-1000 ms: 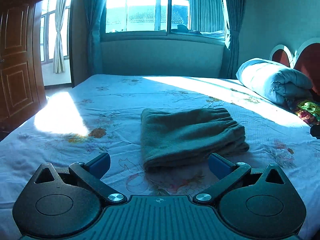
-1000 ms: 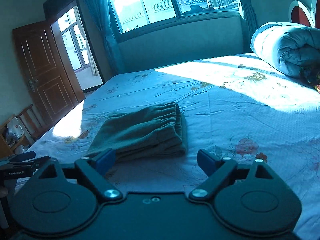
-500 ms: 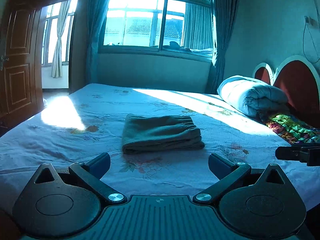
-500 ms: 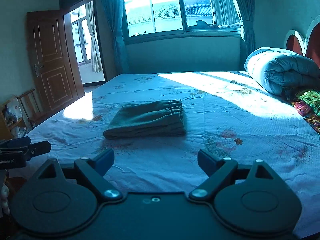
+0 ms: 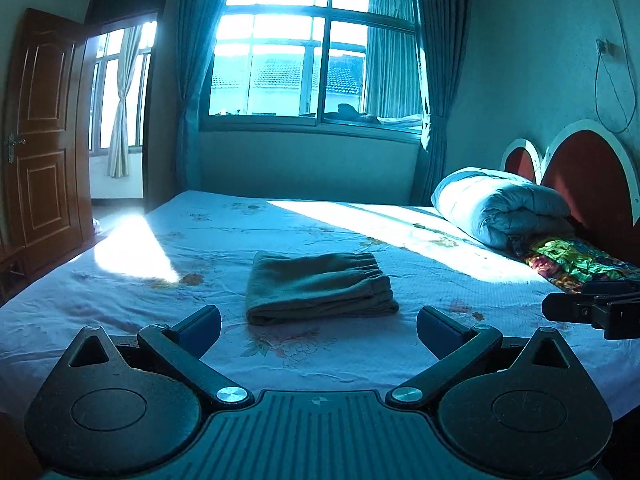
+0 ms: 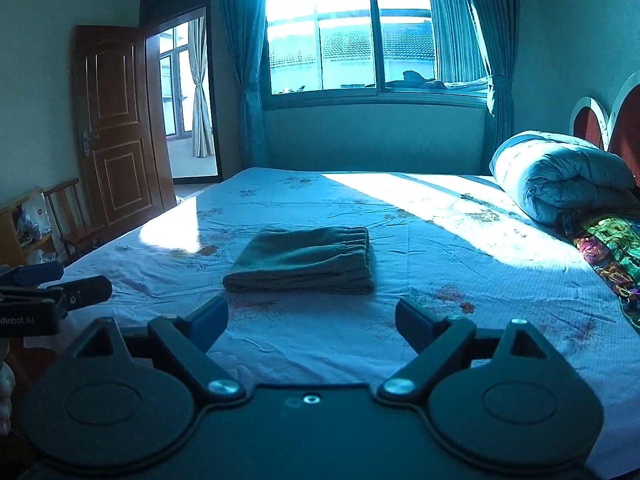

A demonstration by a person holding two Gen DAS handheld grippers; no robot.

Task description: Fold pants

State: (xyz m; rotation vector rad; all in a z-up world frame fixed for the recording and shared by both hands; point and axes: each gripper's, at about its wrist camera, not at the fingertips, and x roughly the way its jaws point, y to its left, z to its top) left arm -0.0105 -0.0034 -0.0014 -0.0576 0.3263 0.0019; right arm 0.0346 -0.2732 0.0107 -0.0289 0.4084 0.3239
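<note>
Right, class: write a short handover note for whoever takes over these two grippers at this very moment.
Left gripper: open, empty, held off the bed.
Right gripper: open, empty, also clear of the bed.
Pants: lying folded in a compact bundle in the middle of the bed, elastic waistband toward the rolled quilt, nothing touching them.
Done: the folding looks complete.
Left: probably nothing beyond a tidy-up if an edge has slipped.

Left gripper (image 5: 319, 330) jaws wide, right gripper (image 6: 311, 322) likewise (both empty), side by side
</note>
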